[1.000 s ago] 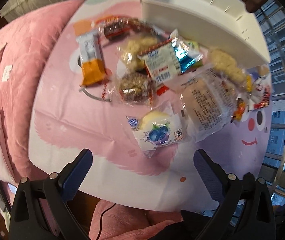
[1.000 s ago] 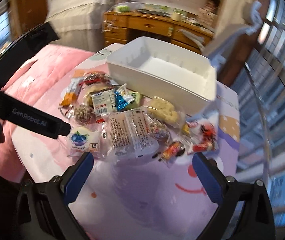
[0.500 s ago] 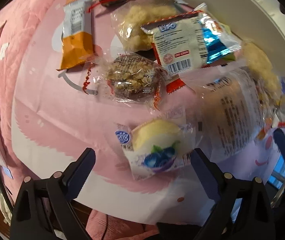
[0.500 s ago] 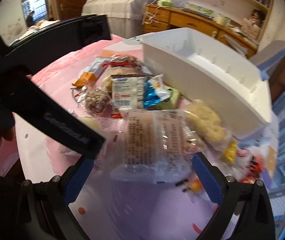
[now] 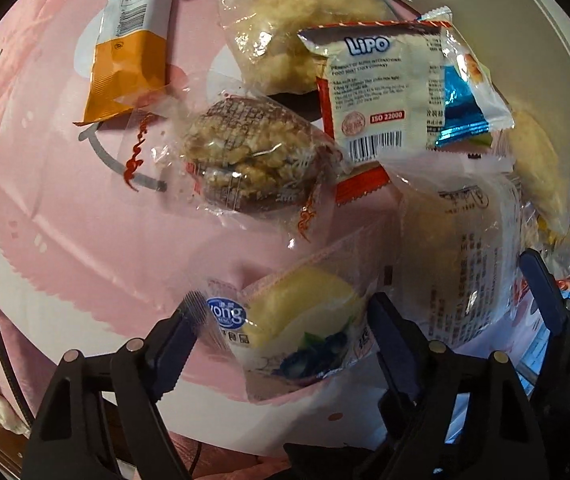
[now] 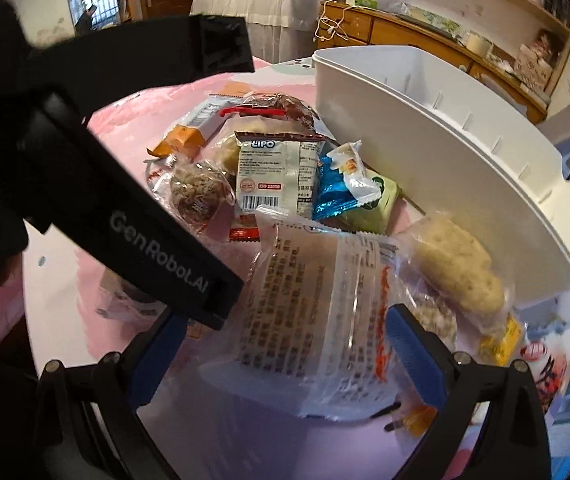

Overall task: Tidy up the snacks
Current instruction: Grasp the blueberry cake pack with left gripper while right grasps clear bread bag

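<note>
While crinkly, clear-wrapped blueberry cake between left gripper jaws, glossy film.

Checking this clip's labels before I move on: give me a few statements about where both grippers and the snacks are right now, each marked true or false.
1. The left gripper has its fingers on either side of the blueberry cake packet. True.
2. The right gripper straddles the orange wafer bar. False: it straddles the large clear printed packet.
3. The white bin already holds several snacks. False: no snack shows inside it.
4. The Lipo packet lies among the pile on the table. True.
</note>
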The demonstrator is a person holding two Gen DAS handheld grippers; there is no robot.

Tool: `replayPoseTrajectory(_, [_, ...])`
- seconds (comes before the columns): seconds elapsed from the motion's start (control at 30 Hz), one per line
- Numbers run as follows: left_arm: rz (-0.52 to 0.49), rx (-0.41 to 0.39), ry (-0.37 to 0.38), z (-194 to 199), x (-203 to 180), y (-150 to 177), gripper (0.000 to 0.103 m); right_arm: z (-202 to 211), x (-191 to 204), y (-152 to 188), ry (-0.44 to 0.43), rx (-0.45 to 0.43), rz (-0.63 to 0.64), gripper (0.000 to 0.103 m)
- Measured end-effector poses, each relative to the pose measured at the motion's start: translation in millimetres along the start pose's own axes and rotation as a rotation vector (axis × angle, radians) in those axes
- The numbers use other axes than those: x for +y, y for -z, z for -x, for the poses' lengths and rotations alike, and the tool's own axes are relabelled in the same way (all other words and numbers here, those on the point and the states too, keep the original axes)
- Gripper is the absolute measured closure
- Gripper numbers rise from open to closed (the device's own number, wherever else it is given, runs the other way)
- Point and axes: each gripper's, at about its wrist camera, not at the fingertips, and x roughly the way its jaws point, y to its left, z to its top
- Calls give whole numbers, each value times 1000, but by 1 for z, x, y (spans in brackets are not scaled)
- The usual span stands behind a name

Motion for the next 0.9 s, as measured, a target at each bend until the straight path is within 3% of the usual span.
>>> replayPoseTrajectory(0.07, [16,-2,19,0,10,-6,28,-5,-1,-1,2,9,0,0])
replayPoseTrajectory(0.1, [23,-4,32,-2,15,-9,38,-9,-2,-1,2,15,3,0])
replayPoseTrajectory(0.27, [43,-19,35,-5,23,-8,42,-23,-6,-3,-39,69,-3,0])
replayPoseTrajectory(0.37, [58,-42,29,0,22,3,44,-36,-22,-3,-93,140,-124,0])
replayPoseTrajectory(0.47, [66,-51,25,5,31,9,46,-35,-31,-7,-122,129,-198,0])
replayPoseTrajectory(0.57, [81,-64,22,9,40,15,47,-34,-35,-8,-130,129,-216,7])
replayPoseTrajectory(0.67, [85,-75,15,14,50,22,47,-31,-34,-8,-155,133,-204,22])
replayPoseTrajectory(0.9, [80,-119,14,40,51,40,47,-30,-36,-21,-145,192,-246,30])
